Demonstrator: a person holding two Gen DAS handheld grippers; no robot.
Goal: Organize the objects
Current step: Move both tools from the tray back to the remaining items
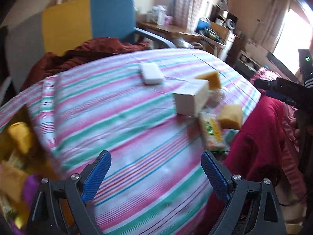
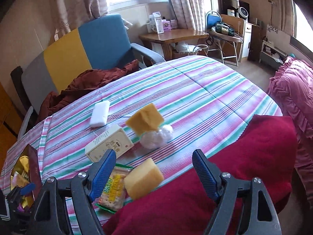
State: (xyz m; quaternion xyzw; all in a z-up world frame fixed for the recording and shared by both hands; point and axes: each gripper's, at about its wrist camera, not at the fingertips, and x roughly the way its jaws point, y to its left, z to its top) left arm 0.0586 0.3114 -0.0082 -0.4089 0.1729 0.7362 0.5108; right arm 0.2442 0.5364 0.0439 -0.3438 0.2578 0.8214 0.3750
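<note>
Right now both of my tongs are empty. My right gripper [image 2: 152, 171] has its blue pads spread wide with nothing pressed between them, and the nearest yellow sponge [image 2: 143, 178] sits in the lower centre of the right wrist view, inside the gap but closer to the left pad, untouched. Its long axis runs roughly from lower left to upper right, so the jaws would need to straddle its short sides. Just left of it, partly under the left finger, lies the cracker packet [image 2: 113, 191], long axis running up the frame. Above that is the cream box [image 2: 108, 145], then a second yellow sponge [image 2: 144, 121] leaning on a clear plastic bundle [image 2: 157, 137], and a white bar [image 2: 100, 113] further toward the upper left. All rest on the striped bedspread [image 2: 205, 98], beside the red blanket [image 2: 225, 166].

My left gripper [image 1: 156, 176] is likewise open over bare stripes; its view is smeared, so I read it loosely. From there the cluster lies well off to the upper right. A gold-lined box [image 2: 29, 168] at the lower left edge, seemingly already holding items, is probably the destination.

I judge the right hand far nearer the sponge, so that grab belongs to it.
</note>
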